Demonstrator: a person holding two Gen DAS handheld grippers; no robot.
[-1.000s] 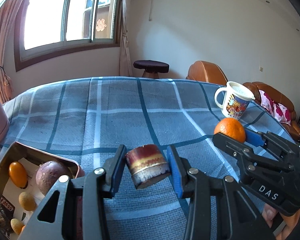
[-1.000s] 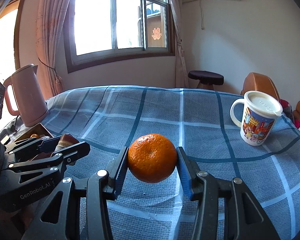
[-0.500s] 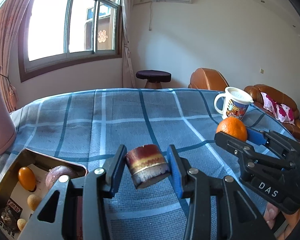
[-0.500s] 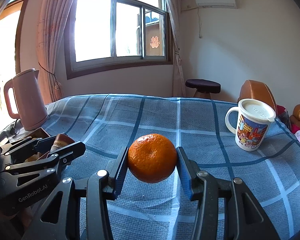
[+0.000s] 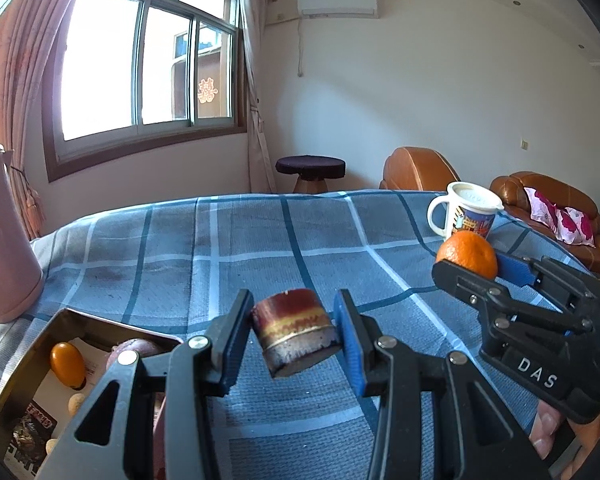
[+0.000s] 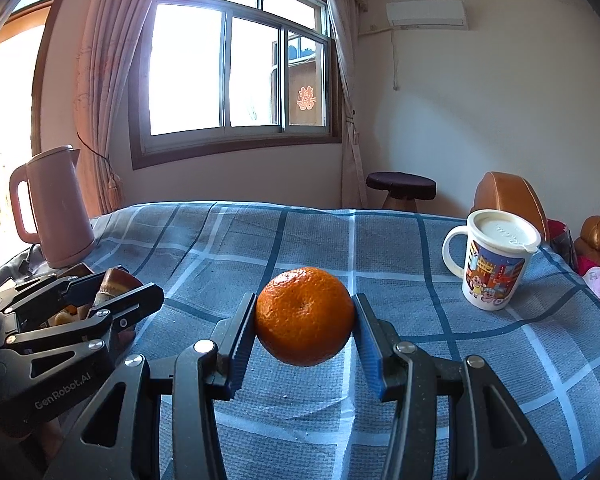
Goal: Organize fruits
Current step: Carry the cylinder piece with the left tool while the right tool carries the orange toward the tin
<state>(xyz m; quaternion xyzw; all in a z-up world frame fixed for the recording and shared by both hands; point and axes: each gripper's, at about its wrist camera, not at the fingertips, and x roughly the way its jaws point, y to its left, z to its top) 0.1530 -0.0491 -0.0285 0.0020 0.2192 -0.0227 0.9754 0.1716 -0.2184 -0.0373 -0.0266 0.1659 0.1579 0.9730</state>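
My left gripper [image 5: 294, 334] is shut on a short dark red and gold cylinder [image 5: 294, 330], held above the blue checked cloth. My right gripper [image 6: 305, 320] is shut on an orange [image 6: 305, 316], also held above the cloth. The orange also shows in the left wrist view [image 5: 467, 253] at the right, in the right gripper's fingers [image 5: 516, 270]. A metal tray [image 5: 44, 332] sits at lower left with a small orange fruit [image 5: 67, 363], a purple round fruit [image 5: 134, 350] and small pale fruits [image 5: 76, 403]. The left gripper shows in the right wrist view [image 6: 112, 292] over the tray.
A pink kettle [image 6: 58, 208] stands at the table's left. A lidded white cartoon mug [image 6: 494, 260] stands at the right. A stool [image 5: 310, 172] and brown leather sofa [image 5: 548, 200] lie beyond the table's far edge.
Both grippers have risen and tilted up with their loads, so more of the room and less of the tray shows. Both grips are unchanged.
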